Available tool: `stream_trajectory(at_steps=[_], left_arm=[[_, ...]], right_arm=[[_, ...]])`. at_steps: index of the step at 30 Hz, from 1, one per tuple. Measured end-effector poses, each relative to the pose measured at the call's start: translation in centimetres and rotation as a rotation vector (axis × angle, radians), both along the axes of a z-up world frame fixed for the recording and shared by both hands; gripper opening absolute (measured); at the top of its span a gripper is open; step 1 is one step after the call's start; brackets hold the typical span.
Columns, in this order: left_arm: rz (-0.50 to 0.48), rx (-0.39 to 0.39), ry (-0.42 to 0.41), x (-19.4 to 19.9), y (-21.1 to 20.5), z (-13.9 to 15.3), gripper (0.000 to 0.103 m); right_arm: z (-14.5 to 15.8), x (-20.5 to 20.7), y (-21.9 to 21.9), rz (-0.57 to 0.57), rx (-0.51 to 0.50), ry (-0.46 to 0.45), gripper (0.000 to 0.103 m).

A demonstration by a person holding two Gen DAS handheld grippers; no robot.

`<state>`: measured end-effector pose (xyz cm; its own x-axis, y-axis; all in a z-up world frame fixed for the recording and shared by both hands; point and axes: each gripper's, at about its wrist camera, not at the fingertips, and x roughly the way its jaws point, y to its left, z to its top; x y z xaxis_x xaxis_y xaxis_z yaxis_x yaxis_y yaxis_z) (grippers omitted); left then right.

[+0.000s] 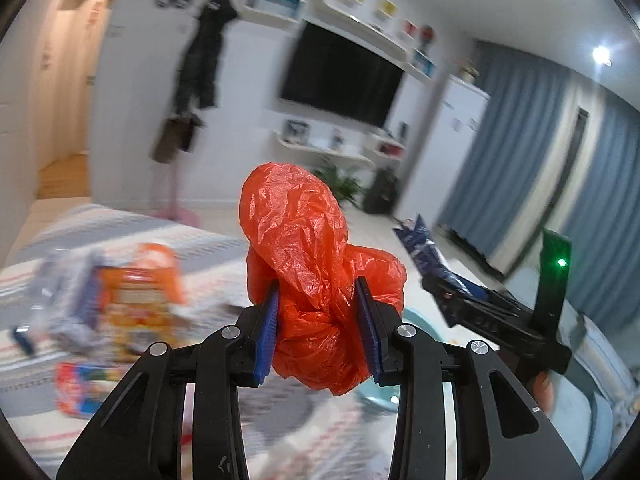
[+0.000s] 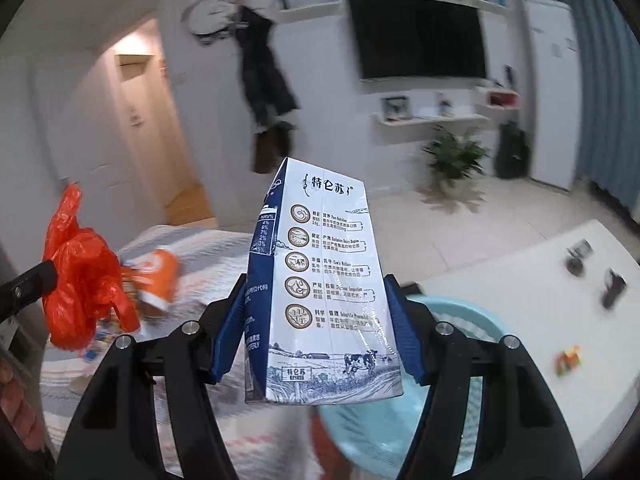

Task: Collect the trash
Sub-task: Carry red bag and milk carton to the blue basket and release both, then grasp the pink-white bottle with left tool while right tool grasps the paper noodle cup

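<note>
Through my left wrist camera, my left gripper (image 1: 318,304) is clamped tight on a crumpled red plastic bag (image 1: 308,248), the blue pads (image 1: 270,320) pressing into its lower folds while the rest balloons up above the fingers. Below and to the left, blurred, an orange snack packet (image 1: 140,292) and other wrappers lie on the striped bedspread (image 1: 192,240). Off to the right I can see my right gripper (image 1: 452,300) from the side with the blue-and-white carton (image 1: 424,248) sticking out of it, and a sliver of a pale blue basin (image 1: 416,316) beneath. Through my right wrist camera, my right gripper (image 2: 318,320) stands fairly wide with both pads flat against the sides of that milk carton, which stands upright, tilted slightly, its printed white face toward me. The basin (image 2: 460,312) sits just behind and below it, beside a white table (image 2: 500,272). At the left edge my left gripper's finger (image 2: 28,284) holds the red bag above the bedspread.
</note>
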<state>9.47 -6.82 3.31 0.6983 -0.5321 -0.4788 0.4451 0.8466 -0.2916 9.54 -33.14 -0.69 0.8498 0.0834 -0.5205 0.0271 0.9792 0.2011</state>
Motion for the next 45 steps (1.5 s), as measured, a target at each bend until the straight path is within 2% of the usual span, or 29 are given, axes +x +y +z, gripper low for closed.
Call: stream_trajectory(at_steps=[4,8,12,15,18,21,22,26,35,41,45], left_arm=[[-0.111,0.035,0.069,1.3,-6.3,-2.8,0.034],[-0.18,0.072,0.166,3.0,-11.1,-7.0,0.034],[-0.21,0.111,0.25,4.5,-13.7,-10.8,0.034],[-0.224,0.143,0.293,5.4,-14.9,-12.7,0.035],[-0.235,0.171,0.312,6.5,-16.0,-14.0,0.037],[-0.237,0.19,0.319,6.1,-16.8,-14.3,0.051],[-0.237,0.188,0.322,5.9,-16.9,-14.2,0.058],[-0.236,0.181,0.312,4.8,-16.8,-14.1,0.064],[-0.211,0.141,0.281,3.5,-13.9,-12.3,0.065],[-0.162,0.087,0.2,1.7,-9.8,-8.7,0.063],[-0.104,0.045,0.123,-0.1,-5.2,-5.5,0.063]], right_arm=[[-2.8,-0.9,-4.0,-0.102,0.011,0.09,0.062],[-7.0,-1.1,-7.5,-0.179,0.056,0.227,0.062],[-11.3,-1.4,-10.1,-0.235,0.102,0.363,0.062],[-13.6,-1.6,-10.8,-0.249,0.131,0.416,0.062],[-14.5,-1.5,-11.0,-0.256,0.145,0.435,0.062],[-14.4,-1.1,-11.6,-0.255,0.155,0.443,0.062],[-14.3,-1.2,-11.5,-0.251,0.163,0.442,0.062],[-14.2,-1.3,-11.6,-0.241,0.165,0.426,0.062],[-12.5,-1.5,-9.0,-0.201,0.117,0.384,0.062],[-8.2,-2.2,-4.8,-0.116,0.046,0.26,0.058],[-4.9,-3.0,-0.8,-0.018,0.015,0.161,0.056]])
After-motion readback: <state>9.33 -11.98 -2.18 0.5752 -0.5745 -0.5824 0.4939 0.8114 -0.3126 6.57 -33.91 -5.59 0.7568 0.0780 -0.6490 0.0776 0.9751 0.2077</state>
